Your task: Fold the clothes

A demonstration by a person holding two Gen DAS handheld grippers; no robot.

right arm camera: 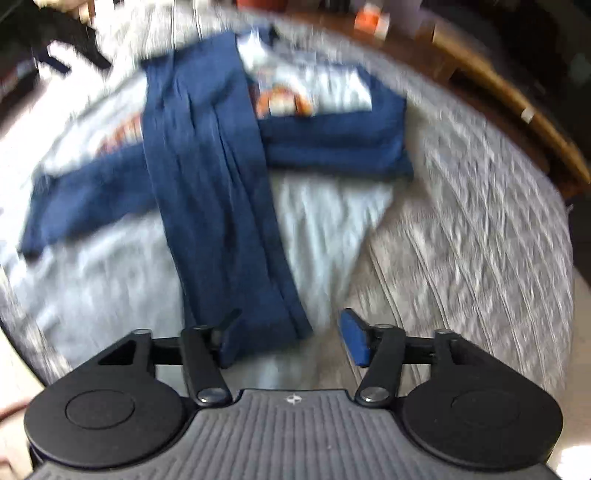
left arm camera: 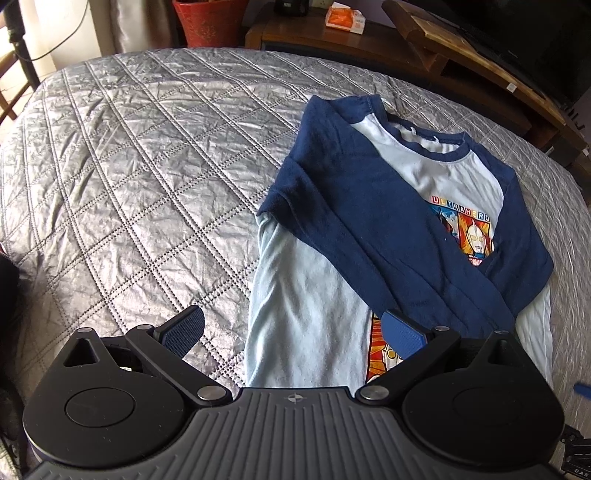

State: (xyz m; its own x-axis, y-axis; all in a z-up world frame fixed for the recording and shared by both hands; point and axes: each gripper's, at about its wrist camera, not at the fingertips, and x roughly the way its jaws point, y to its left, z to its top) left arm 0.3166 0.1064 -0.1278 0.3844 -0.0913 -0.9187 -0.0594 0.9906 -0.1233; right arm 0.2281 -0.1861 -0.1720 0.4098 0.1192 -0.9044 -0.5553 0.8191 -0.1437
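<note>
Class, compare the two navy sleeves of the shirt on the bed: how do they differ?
The left sleeve lies folded diagonally across the chest, covering part of the print; the right sleeve runs down the shirt's own side, leaving the print visible. The left sleeve's end lies over the right sleeve's. Both are navy and long, lying on the pale shirt body.

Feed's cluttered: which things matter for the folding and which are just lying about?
Job:
shirt with both navy sleeves crossed over
quilted bed cover
left tool, right tool, both open

Lying about:
red pot
orange box
wooden furniture

Prob. home bedroom: quilted bed point(left arm camera: 147, 166), wooden TV stand point(left arm camera: 461, 62).
</note>
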